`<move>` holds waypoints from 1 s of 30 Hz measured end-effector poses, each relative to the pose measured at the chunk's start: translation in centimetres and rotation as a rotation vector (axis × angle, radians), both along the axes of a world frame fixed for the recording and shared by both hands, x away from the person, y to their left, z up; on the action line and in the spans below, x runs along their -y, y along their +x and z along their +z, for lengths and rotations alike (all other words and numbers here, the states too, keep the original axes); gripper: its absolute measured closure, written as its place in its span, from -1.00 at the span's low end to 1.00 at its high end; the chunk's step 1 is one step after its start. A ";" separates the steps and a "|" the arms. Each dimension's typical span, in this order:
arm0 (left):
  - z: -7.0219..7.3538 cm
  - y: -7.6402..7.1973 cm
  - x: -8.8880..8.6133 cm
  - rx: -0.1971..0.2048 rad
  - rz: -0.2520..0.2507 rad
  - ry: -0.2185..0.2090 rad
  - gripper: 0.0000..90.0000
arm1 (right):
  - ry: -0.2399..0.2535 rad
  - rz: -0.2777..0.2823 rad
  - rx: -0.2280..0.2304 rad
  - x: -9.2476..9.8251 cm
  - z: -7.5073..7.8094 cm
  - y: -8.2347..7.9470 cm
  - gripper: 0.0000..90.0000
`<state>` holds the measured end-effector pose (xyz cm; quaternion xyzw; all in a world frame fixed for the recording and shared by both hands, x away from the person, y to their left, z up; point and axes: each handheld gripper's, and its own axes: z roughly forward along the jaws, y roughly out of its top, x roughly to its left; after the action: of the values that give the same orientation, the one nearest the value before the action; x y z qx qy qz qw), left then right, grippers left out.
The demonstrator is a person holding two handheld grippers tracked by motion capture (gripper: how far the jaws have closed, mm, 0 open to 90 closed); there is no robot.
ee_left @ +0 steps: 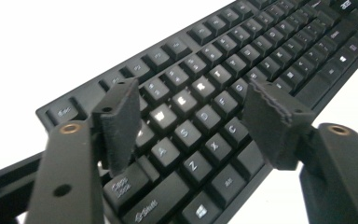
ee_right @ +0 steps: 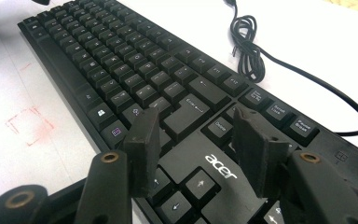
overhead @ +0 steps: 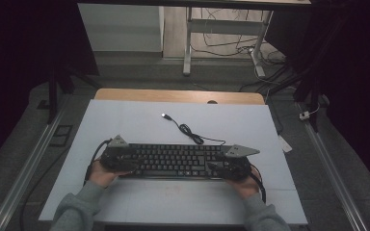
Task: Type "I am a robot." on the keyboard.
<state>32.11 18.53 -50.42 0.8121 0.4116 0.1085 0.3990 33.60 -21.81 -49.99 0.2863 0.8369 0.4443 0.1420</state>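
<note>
Keyboard (overhead: pixel 173 160) flat on the white tabletop (overhead: pixel 139 122). Left gripper (ee_left: pixel 193 116) poised over its letter keys, right gripper (ee_right: pixel 196 148) over its arrow-key end; both sets of jaws spread, pinching nothing. No grasp made; handling remains ahead.

A pale sheet (overhead: pixel 125 120) covers most of the wooden table (overhead: pixel 125 94); a faint red square mark (ee_right: pixel 29 125) sits on the sheet; behind the table stand a white desk frame (overhead: pixel 188 43) and loose floor cables (overhead: pixel 226 45).
</note>
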 end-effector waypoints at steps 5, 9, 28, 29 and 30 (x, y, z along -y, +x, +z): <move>0.1 0.7 1.2 0.013 -0.031 -0.003 0.09 | -0.009 0.007 -0.001 -0.2 -0.1 0.0 0.15; -0.1 1.2 2.2 0.004 -0.057 0.000 0.30 | -0.014 0.011 -0.002 -0.3 -0.1 0.1 0.15; -1.4 2.5 4.8 -0.030 -0.097 0.097 0.98 | -0.024 0.023 -0.007 -0.7 -0.4 0.1 0.14; -1.4 2.6 4.9 -0.027 -0.095 0.101 0.98 | -0.024 0.023 -0.007 -0.7 -0.4 0.1 0.14; -1.5 2.6 4.9 -0.023 -0.092 0.102 0.98 | -0.025 0.023 -0.006 -0.7 -0.4 0.1 0.14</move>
<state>34.68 13.62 -51.89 0.8506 0.3725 0.1017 0.3569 33.69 -21.14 -50.37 0.2764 0.8461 0.4344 0.1379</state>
